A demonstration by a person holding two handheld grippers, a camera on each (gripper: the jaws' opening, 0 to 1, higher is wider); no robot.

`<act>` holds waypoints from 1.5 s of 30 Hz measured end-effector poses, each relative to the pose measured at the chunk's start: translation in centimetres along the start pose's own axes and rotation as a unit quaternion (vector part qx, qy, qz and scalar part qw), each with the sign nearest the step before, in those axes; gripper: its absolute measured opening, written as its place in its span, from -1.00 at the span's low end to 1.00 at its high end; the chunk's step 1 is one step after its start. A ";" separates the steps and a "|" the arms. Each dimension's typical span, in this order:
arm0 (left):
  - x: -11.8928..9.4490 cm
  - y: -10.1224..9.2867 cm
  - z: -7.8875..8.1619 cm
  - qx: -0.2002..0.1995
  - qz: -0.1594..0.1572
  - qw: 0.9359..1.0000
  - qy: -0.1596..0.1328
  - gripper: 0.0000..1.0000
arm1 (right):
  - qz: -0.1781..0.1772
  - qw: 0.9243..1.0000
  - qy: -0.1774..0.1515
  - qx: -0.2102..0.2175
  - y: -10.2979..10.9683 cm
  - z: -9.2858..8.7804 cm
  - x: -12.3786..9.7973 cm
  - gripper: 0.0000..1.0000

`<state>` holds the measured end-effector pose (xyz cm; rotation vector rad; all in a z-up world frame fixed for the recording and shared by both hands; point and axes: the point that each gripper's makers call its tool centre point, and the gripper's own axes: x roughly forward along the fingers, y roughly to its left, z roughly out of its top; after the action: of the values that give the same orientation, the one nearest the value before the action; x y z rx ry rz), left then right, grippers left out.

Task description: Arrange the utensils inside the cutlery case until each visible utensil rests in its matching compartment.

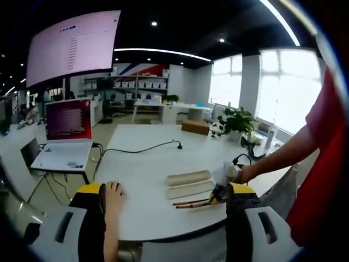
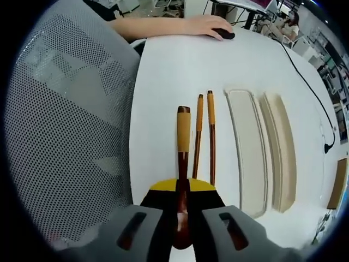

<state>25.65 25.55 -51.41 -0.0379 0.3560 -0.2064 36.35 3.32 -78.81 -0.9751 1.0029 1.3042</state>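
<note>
On the white tabletop [image 2: 174, 65], a bare hand [image 2: 204, 24] is being rested at the far edge. In the right gripper view, a wooden-handled utensil [image 2: 182, 158] is being clamped between the right gripper [image 2: 181, 226] fingers; chopsticks [image 2: 204, 136] and the open cutlery case [image 2: 262, 147] are lying alongside. The left gripper [image 1: 163, 229] is being held apart, fingers spread wide.
</note>
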 end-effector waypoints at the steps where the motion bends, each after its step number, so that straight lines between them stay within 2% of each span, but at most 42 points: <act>1: 0.0 0.0 0.0 -0.001 0.001 1.000 0.000 0.87 | 0.000 1.000 0.000 0.000 -0.3 -0.1 0.0 -0.97; 6: -0.1 0.1 -0.3 -0.001 0.002 1.000 0.006 0.86 | -0.003 1.000 0.003 -0.002 -1.3 -0.2 -0.5 -0.97; 10: -0.1 0.0 0.1 -0.013 0.000 1.000 -0.005 0.86 | -0.003 1.000 0.006 -0.004 -2.2 -0.2 -0.8 -0.97; 23: 0.1 -0.1 0.1 -0.017 0.002 1.000 -0.003 0.84 | -0.009 0.999 0.016 -0.028 -4.7 -0.6 -2.1 -0.97; 27: 0.2 -0.1 0.1 -0.015 0.004 1.000 -0.002 0.84 | 0.000 1.000 0.009 -0.025 -5.4 -0.3 -2.7 -0.97; 33: 0.2 -0.3 0.3 -0.016 0.003 1.000 -0.004 0.83 | 0.001 0.999 0.013 -0.051 -6.6 0.0 -3.5 -0.97; 45: 0.3 -0.5 0.6 -0.008 0.002 1.000 -0.004 0.82 | -0.016 0.997 0.016 -0.076 -9.5 1.7 -5.7 -0.97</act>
<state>25.99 24.99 -50.91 -0.0535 0.3499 -0.1986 45.79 3.06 -72.85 -1.1253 0.9188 1.3563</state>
